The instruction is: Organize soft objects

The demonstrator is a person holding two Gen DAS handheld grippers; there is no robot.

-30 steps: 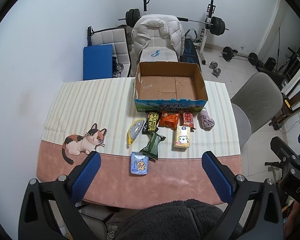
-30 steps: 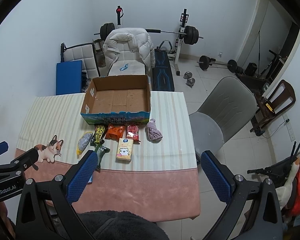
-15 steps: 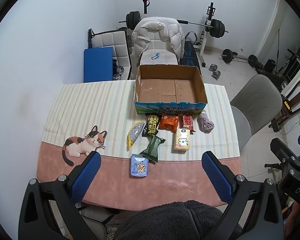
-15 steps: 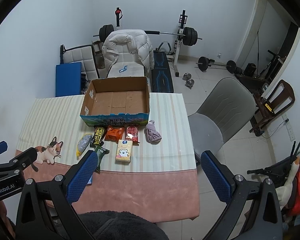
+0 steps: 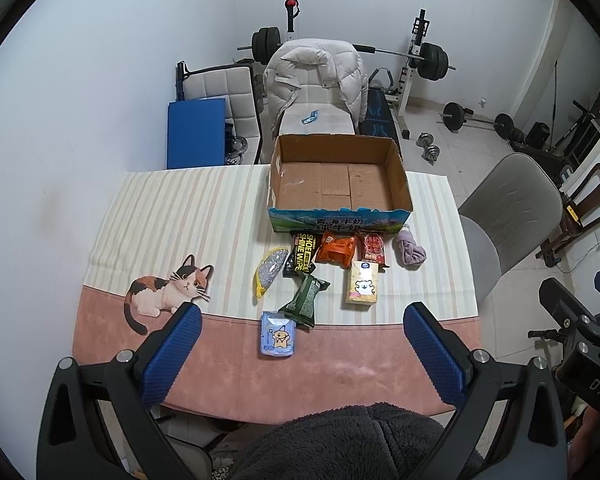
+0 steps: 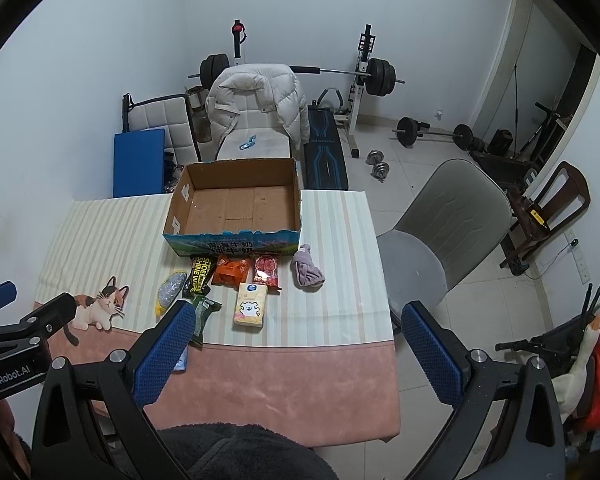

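Observation:
An empty open cardboard box stands at the table's far side. Several soft packets lie in front of it: a yellow mesh pouch, a black wipes pack, an orange pack, a red pack, a purple cloth, a yellow tissue pack, a dark green pouch and a light blue pack. My left gripper and right gripper are both open and empty, held high above the table's near edge.
The table has a striped and pink cloth with a cat print. A grey chair stands to its right. A chair with a white jacket, a blue pad and weight equipment are behind.
Both grippers have risen and drawn back slightly, so the table looks a little smaller and farther. Nothing on the table has moved.

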